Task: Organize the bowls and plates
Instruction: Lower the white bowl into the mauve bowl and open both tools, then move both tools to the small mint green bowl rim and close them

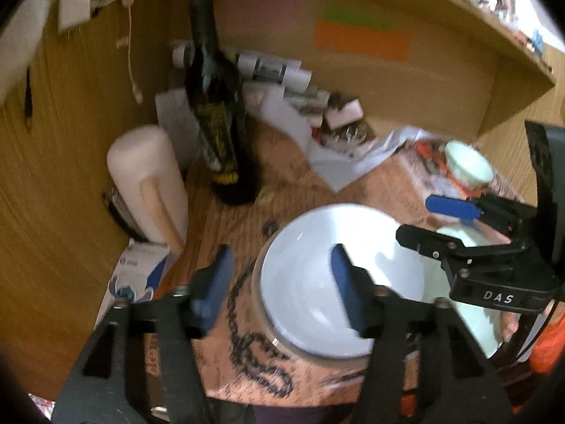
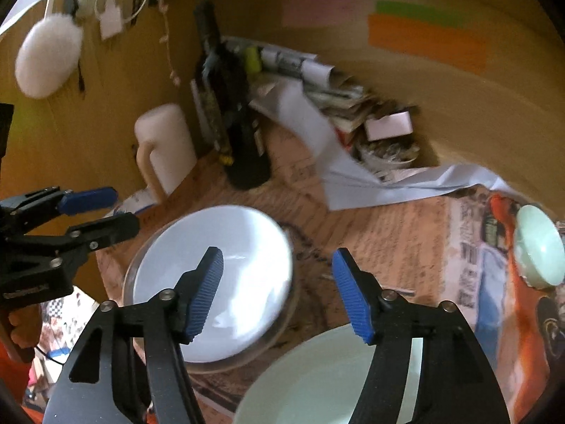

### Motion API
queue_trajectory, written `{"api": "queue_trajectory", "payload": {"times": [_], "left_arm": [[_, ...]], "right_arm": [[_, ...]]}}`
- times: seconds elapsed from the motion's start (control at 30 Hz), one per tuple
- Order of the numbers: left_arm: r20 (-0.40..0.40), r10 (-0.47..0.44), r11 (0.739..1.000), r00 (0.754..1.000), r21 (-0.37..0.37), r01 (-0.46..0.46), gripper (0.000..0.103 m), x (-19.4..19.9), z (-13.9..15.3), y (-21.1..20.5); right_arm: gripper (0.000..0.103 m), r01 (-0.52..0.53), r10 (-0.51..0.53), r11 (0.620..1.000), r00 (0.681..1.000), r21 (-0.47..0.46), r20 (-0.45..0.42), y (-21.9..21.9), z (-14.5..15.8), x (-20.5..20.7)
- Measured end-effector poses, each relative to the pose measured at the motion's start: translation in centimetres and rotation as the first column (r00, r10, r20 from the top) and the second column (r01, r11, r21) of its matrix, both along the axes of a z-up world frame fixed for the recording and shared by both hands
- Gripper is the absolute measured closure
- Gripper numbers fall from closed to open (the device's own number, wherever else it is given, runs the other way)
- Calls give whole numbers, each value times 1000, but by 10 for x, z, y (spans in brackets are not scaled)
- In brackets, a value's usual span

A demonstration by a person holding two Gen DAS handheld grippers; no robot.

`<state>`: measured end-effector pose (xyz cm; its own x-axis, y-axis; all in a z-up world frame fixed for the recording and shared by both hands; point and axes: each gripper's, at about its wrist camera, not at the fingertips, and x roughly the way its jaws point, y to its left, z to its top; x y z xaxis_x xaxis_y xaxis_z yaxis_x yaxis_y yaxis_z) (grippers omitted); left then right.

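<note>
Both frames blurred. In the left wrist view my left gripper sits at the bottom centre, jaws apart with nothing pressed between them; its left pad hangs over the table, its right pad over the white bowl. That bowl is centre to lower right of the frame, upright on the table, which is covered in printed paper.

My right gripper comes in from the right edge of that view, jaws also spread, gripping nothing; one blue pad and one bare black finger show. Behind it, a pale green plate at lower right, partly hidden. A small green bowl sits further back at mid right, well apart from the white bowl.

In the right wrist view the right gripper is at bottom centre, open, empty. Its left pad overlaps the white bowl, which sits lower left of centre; the plate fills the bottom centre under the right finger, just beside the white bowl. The small green bowl is at the right edge. The left gripper enters from the left edge, jaws apart, with a hand below it.

Dark bottle upper centre-left, white jug left of it, papers piled at the back.
</note>
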<state>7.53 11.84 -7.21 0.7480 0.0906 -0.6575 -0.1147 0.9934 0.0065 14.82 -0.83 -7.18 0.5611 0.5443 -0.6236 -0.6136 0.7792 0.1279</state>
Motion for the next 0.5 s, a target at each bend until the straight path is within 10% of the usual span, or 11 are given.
{"api": "queue_trajectory", "payload": {"times": [0.5], "left_arm": [[-5, -141, 990, 990, -33, 140, 13, 81, 17, -75]], "right_arm": [[30, 361, -365, 930, 928, 64, 78, -145, 18, 52]]}}
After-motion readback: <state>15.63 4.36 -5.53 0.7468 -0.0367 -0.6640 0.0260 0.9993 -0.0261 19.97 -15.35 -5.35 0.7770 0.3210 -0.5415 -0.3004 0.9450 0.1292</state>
